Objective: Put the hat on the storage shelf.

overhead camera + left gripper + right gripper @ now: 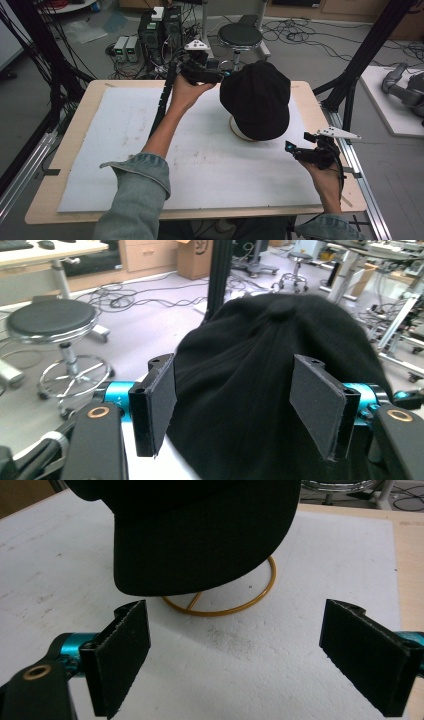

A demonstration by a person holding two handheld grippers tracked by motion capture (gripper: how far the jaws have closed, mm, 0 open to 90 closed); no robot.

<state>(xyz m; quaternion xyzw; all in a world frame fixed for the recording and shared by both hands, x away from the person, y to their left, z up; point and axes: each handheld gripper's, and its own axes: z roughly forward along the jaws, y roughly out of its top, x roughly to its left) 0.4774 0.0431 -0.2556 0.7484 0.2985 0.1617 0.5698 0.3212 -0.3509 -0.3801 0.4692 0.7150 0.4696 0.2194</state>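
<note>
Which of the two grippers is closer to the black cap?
Left. The left gripper sits at the black cap's back, jaws open around it; the right gripper waits off its brim.

A white foam sheet point(150, 165) covers the wooden table point(75, 150). Beyond the table, a black round stool point(240, 36) stands on the grey floor point(310, 60) among loose cables point(300, 35) and power boxes point(126, 48).

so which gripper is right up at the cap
The left gripper, at the back of the black cap, jaws open on either side of it. The right gripper stays apart, facing its brim.
</note>
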